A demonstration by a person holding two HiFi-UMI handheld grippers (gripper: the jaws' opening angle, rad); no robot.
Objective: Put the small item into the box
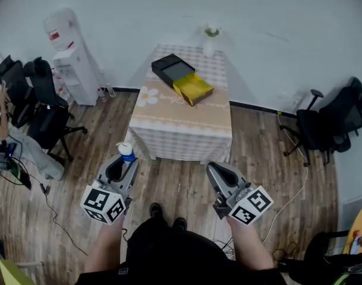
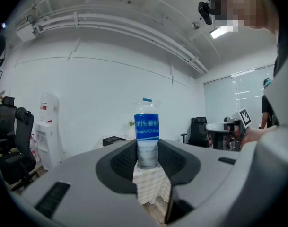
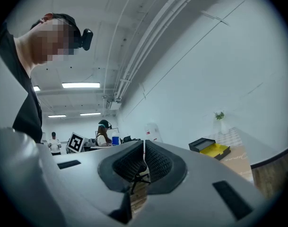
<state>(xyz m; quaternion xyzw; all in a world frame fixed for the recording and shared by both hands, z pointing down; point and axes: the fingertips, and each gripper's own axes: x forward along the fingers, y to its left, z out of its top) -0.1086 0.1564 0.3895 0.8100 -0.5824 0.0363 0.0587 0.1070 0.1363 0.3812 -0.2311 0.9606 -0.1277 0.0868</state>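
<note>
Left tool (image 2: 147, 159) tight on bottle (image 2: 147, 126); right tool (image 3: 144, 159) closed

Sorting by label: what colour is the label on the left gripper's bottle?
Blue, with white print; the bottle label shows best in the left gripper view.

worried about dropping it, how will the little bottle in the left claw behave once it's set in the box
The bottle looks like clear thin plastic, so probably light and slightly squashy. Tall and narrow, it may tip if stood upright in the box. Being round, it would likely roll if laid flat.
</note>
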